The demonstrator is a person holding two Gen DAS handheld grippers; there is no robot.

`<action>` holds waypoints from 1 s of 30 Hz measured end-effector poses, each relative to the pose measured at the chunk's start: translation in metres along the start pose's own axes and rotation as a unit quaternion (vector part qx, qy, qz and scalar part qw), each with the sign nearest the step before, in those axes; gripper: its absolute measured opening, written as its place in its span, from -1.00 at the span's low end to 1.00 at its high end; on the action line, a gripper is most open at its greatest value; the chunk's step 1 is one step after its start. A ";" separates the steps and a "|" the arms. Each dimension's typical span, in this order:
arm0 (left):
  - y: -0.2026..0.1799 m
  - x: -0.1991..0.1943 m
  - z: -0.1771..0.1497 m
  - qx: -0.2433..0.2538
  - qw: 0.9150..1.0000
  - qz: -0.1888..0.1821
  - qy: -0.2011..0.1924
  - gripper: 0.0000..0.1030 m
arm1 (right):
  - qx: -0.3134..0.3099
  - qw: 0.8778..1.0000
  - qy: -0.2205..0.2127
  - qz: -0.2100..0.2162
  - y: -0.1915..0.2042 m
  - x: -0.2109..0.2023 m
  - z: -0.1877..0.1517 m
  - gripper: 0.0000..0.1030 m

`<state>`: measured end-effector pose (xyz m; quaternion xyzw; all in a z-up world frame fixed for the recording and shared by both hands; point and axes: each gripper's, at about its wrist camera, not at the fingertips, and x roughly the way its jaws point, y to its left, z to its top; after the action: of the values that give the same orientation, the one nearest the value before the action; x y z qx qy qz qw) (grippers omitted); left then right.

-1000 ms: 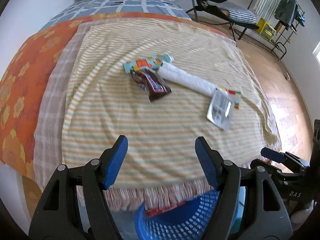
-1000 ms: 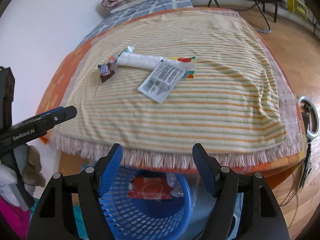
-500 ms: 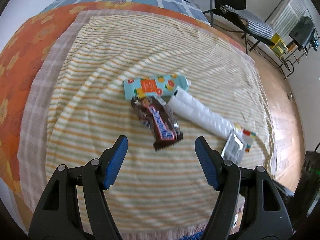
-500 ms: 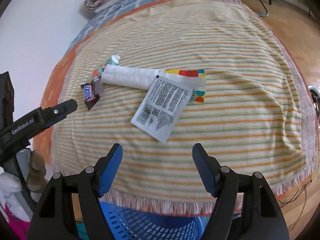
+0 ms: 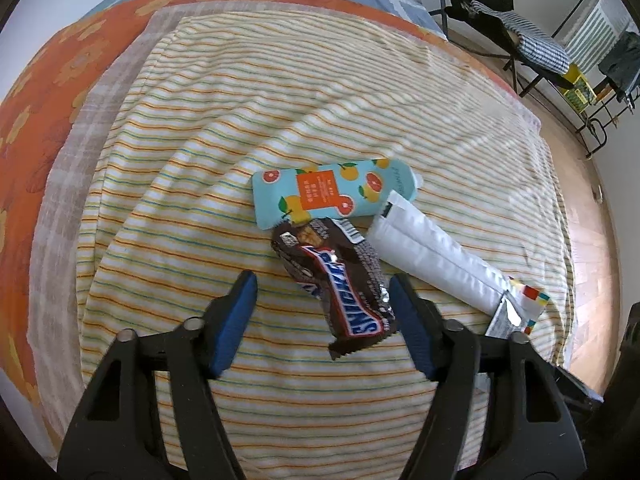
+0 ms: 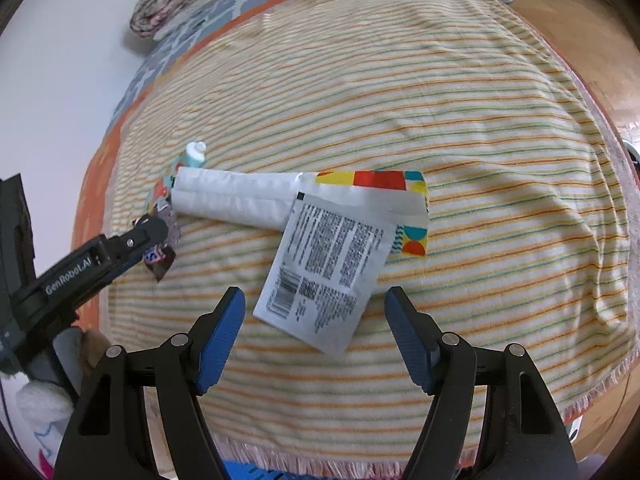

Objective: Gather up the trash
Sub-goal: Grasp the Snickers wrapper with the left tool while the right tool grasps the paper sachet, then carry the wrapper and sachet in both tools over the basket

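A brown Snickers wrapper (image 5: 338,276) lies on the striped blanket (image 5: 280,100), its near end between the blue fingers of my open left gripper (image 5: 320,300). A light-blue fruit-print tube (image 5: 334,192) lies just beyond it, and a long white packet (image 5: 436,256) to its right. In the right wrist view my open, empty right gripper (image 6: 314,312) hovers over a white printed sachet (image 6: 328,272) that overlaps the white packet (image 6: 240,196) with its colourful end (image 6: 400,184). The left gripper's finger (image 6: 120,248) covers the Snickers wrapper (image 6: 162,262) there.
The blanket (image 6: 480,100) covers a bed with an orange floral sheet (image 5: 48,92). A blue basket rim (image 6: 248,472) shows below the fringed edge. A folding chair (image 5: 500,20) and a rack (image 5: 608,60) stand on the wooden floor at the right.
Both grippers have moved forward from above the blue basket to over the bed. The left now straddles the Snickers wrapper; the right is over the printed sachet. Both stay open.
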<state>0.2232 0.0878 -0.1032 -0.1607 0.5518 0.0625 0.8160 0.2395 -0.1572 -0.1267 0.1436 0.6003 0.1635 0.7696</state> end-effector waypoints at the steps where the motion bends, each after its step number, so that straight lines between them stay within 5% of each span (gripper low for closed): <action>1: 0.002 0.002 0.001 0.002 1.000 0.003 0.004 0.06 | 0.000 1.000 -0.002 -0.004 0.002 0.001 0.002 0.40; 11: 0.017 -0.001 0.001 0.002 1.000 -0.001 0.002 -0.69 | -0.032 0.998 -0.025 -0.045 0.022 0.016 0.013 0.53; 19: 0.022 -0.011 -0.003 0.016 1.000 0.003 -0.006 -0.80 | -0.137 0.983 -0.040 -0.119 0.046 0.027 0.001 0.56; 30: 0.030 -0.027 -0.016 0.021 1.000 -0.004 -0.011 -0.81 | -0.150 0.983 -0.045 -0.097 0.027 0.011 -0.006 0.12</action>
<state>0.1904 0.1133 -0.0893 -0.1456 0.5436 0.0490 0.8252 0.2337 -0.1285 -0.1266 -0.0250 0.5449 0.1693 0.8208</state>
